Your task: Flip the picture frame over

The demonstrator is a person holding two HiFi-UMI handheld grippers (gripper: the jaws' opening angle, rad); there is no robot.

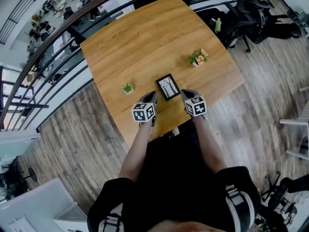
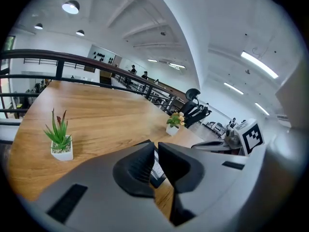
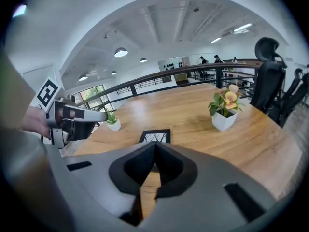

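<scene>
The picture frame (image 1: 168, 87), black-edged with a tree drawing facing up, lies flat on the wooden table (image 1: 145, 37) near its front edge. My left gripper (image 1: 150, 98) hovers just left of the frame and my right gripper (image 1: 188, 95) just right of it, both raised off the table. In the left gripper view the left gripper (image 2: 155, 147) is shut with nothing between its jaws, and a strip of the frame (image 2: 158, 170) shows beyond them. In the right gripper view the right gripper (image 3: 155, 147) is shut and empty, with the frame (image 3: 156, 136) lying ahead.
A small green plant in a white pot (image 1: 128, 88) stands left of the frame. A pot of orange flowers (image 1: 198, 58) stands at the back right. A dark railing (image 1: 58, 37) runs behind the table, and office chairs (image 1: 251, 13) stand off its right corner.
</scene>
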